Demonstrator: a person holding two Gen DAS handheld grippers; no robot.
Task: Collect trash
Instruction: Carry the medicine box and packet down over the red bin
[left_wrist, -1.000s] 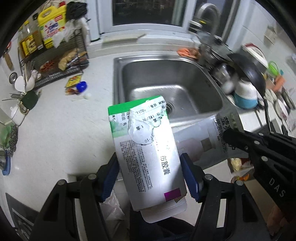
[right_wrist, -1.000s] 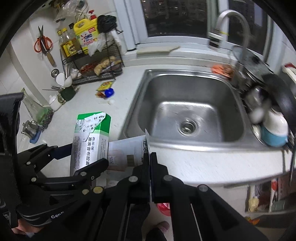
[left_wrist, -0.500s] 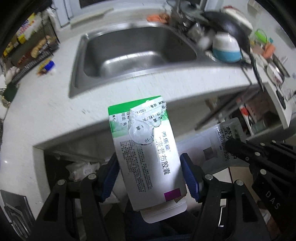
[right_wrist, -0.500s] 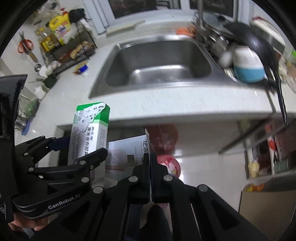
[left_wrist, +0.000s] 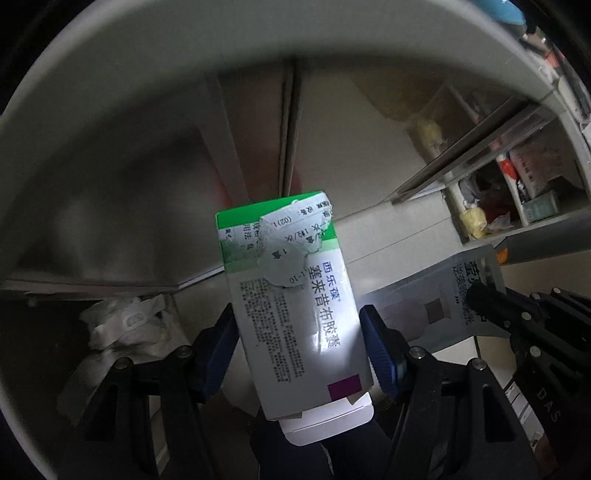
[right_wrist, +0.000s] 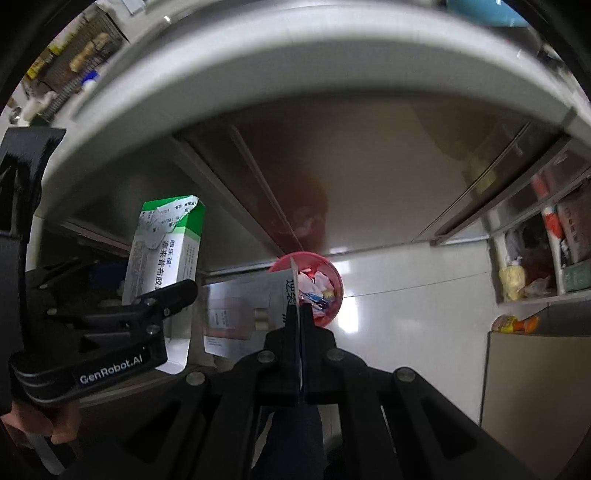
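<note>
My left gripper is shut on a green-and-white medicine box with a torn top, held upright below the counter edge. The box also shows in the right wrist view, with the left gripper around it. My right gripper is shut on a flat grey-white packet, seen edge-on. The packet and the right gripper show at the right of the left wrist view. A red trash bin with wrappers inside stands on the floor just beyond the right gripper's tips.
The white counter edge arches overhead. Metal cabinet doors are straight ahead. Open shelves with packets and bags are at the right. A white crumpled plastic bag lies low at the left. The floor is pale tile.
Both grippers have dropped from above the sink and counter to below the counter edge, carrying the box and packet. The red bin has come into closer view.
</note>
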